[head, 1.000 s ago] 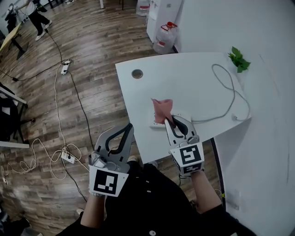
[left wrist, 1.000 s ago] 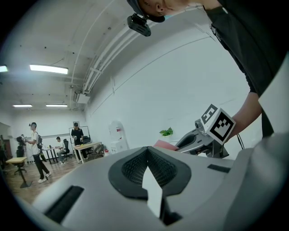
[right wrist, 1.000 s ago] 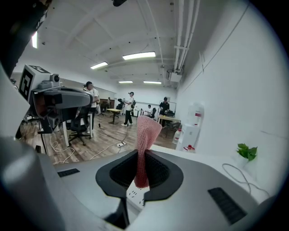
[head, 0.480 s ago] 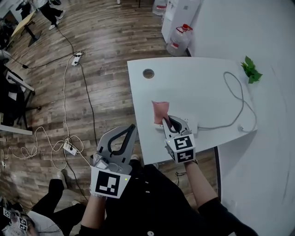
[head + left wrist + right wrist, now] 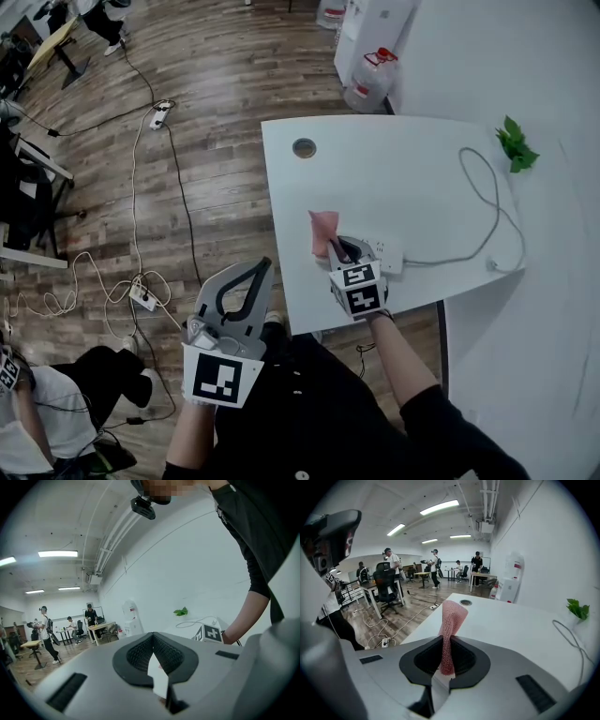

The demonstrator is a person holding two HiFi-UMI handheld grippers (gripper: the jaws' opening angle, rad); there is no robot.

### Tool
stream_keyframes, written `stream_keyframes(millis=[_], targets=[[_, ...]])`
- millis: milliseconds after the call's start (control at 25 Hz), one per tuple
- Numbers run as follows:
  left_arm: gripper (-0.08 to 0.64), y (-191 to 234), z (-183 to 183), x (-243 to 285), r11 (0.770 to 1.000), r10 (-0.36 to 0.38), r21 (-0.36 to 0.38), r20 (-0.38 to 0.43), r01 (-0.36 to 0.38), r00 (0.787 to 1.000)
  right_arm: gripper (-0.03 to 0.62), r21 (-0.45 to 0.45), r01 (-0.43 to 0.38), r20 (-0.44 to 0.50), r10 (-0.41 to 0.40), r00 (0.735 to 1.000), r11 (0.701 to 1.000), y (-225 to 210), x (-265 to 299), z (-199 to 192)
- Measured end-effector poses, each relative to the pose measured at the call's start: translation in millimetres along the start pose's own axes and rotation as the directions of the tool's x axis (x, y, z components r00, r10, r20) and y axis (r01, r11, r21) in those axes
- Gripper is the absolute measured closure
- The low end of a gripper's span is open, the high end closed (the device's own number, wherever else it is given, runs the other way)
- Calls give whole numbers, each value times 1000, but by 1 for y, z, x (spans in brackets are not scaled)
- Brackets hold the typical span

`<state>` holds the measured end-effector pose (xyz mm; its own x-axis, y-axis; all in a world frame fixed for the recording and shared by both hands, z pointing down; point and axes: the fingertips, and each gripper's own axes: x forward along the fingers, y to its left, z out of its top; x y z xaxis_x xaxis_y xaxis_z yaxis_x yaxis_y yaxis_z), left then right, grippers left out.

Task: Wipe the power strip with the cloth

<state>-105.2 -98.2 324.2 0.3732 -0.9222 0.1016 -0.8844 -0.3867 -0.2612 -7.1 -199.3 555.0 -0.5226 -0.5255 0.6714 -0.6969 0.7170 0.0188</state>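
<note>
Pink mesh cloth [image 5: 322, 232], pinched between the jaws of the right gripper [image 5: 343, 249]; jaws pressed together on its lower part, with the rest rising upright out of the pads and folding over at the top, as seen in the right gripper view. Held over the left end of the white power strip [image 5: 386, 253]; contact between the two not discernible. Power strip flat on the white tabletop [image 5: 412, 178], close to the near edge, partly covered in the head view by the right gripper. Grey cable [image 5: 487, 202] from the right end of the power strip, looping away across the tabletop and back to an end near the right edge. Green plant sprig [image 5: 516, 145] at the far right of the tabletop, well apart from the power strip; round grommet hole [image 5: 304, 147] near the far left corner. Left gripper [image 5: 260, 268] off the tabletop, beside its left near corner and above the wooden floor [image 5: 216, 141]; jaws closed tip to tip, with nothing between them. Water bottle [image 5: 375, 70] with a red cap on the floor beyond the tabletop; socket strip [image 5: 142, 298] with pale cords on the floor to the left.
</note>
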Motion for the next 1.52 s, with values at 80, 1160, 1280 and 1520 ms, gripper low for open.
stream_keyframes(millis=[80, 1160, 1280, 1520], targets=[[546, -2, -2, 0, 1000, 2, -3, -5, -2, 1000, 531, -10, 11, -20, -11, 1000, 1000, -2, 5, -7], [546, -30, 2, 17, 997, -72, 0, 0, 72, 997, 531, -31, 119, -124, -122, 985, 992, -46, -6, -43], [546, -35, 6, 20, 996, -92, 2, 15, 92, 996, 531, -15, 145, -131, -146, 981, 989, -55, -14, -50], [546, -47, 12, 27, 992, -123, 6, 22, 123, 992, 531, 18, 196, -150, -191, 970, 980, -79, -32, -65]])
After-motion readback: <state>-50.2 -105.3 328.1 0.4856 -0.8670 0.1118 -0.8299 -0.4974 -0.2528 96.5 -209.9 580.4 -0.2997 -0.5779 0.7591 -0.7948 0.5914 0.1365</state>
